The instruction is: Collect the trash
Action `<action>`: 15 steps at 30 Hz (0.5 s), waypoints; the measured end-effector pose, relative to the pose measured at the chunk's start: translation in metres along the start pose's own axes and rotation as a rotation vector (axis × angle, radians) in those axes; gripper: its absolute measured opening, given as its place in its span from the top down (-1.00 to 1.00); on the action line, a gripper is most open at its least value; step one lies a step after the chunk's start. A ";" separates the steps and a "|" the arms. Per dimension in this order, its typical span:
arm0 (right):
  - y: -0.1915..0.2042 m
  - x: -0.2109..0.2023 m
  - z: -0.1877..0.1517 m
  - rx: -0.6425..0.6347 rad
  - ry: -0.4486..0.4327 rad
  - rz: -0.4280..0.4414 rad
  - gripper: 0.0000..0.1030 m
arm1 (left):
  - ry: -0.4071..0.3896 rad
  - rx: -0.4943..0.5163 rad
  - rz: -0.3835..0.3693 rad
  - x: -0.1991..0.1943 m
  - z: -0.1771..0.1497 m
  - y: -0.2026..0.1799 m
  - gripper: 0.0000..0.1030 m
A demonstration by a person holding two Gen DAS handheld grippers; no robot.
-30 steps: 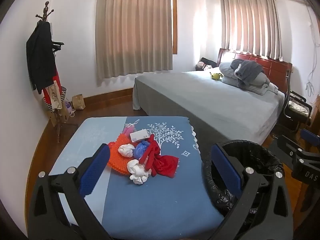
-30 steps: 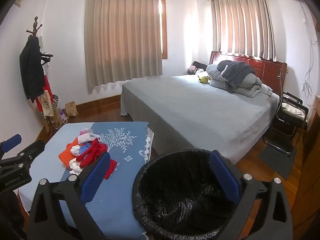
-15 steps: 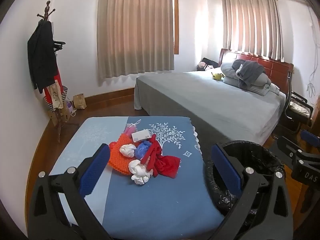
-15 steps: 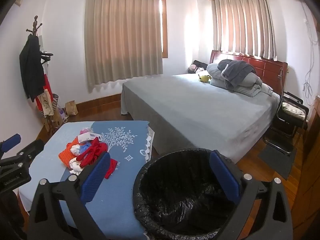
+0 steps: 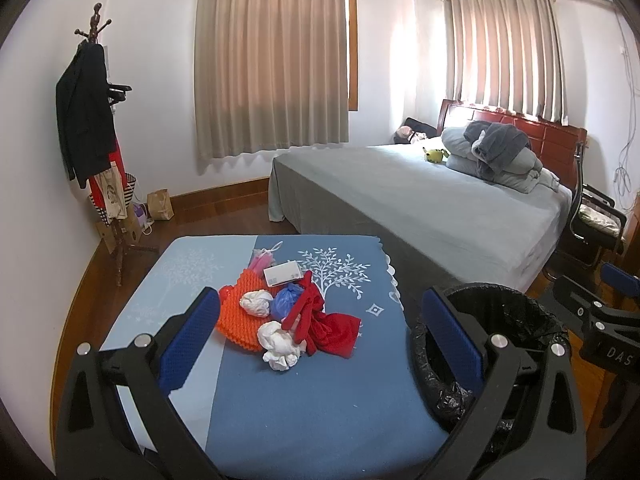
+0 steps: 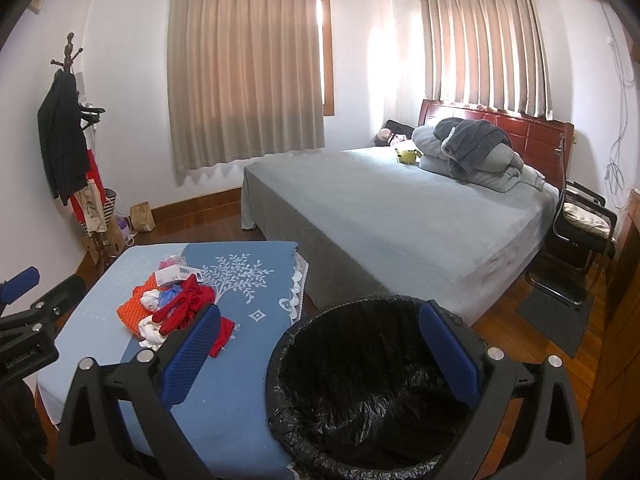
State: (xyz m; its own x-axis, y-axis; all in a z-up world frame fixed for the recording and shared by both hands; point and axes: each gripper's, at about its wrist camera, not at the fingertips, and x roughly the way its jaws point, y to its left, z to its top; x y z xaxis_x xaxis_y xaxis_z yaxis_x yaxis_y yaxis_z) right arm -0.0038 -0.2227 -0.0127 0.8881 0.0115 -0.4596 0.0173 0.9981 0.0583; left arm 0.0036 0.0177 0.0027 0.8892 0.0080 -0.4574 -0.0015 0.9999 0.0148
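Note:
A pile of trash lies on the blue table: two crumpled white wads, a blue plastic wad, an orange mesh piece, a red cloth, a small white box and a pink bag. In the right wrist view the same pile sits at the left. A bin with a black liner stands right of the table. My left gripper hangs open over the table, short of the pile. My right gripper is open above the bin, holding nothing.
A grey bed with folded bedding stands beyond the table. A coat rack with clothes and bags is at the left wall. A black chair and a dark mat are at the right on the wooden floor.
The left gripper has shifted slightly, so the pile sits a little further right in its view. The right view is almost unchanged. Both grippers stay open.

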 end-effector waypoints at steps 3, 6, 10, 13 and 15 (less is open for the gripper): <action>0.000 0.000 0.001 0.000 0.002 0.001 -0.88 | -0.001 0.001 0.000 0.000 0.000 -0.001 -0.90; -0.002 -0.001 0.002 0.004 0.005 0.003 -0.88 | -0.001 0.001 -0.001 -0.001 -0.001 -0.001 -0.90; -0.002 -0.002 0.003 0.005 0.006 0.003 -0.88 | 0.000 0.000 0.001 -0.001 0.001 -0.001 -0.90; -0.002 -0.002 0.003 0.004 0.005 0.003 -0.88 | -0.001 0.002 0.001 -0.001 0.001 -0.002 -0.90; -0.002 -0.002 0.002 0.005 0.005 0.003 -0.88 | -0.002 0.002 0.002 -0.001 0.000 -0.002 -0.90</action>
State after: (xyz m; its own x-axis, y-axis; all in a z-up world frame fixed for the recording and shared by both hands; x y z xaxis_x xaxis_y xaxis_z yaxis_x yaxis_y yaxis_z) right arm -0.0042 -0.2252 -0.0099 0.8857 0.0145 -0.4641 0.0172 0.9978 0.0640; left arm 0.0025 0.0152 0.0037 0.8903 0.0096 -0.4553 -0.0021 0.9999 0.0169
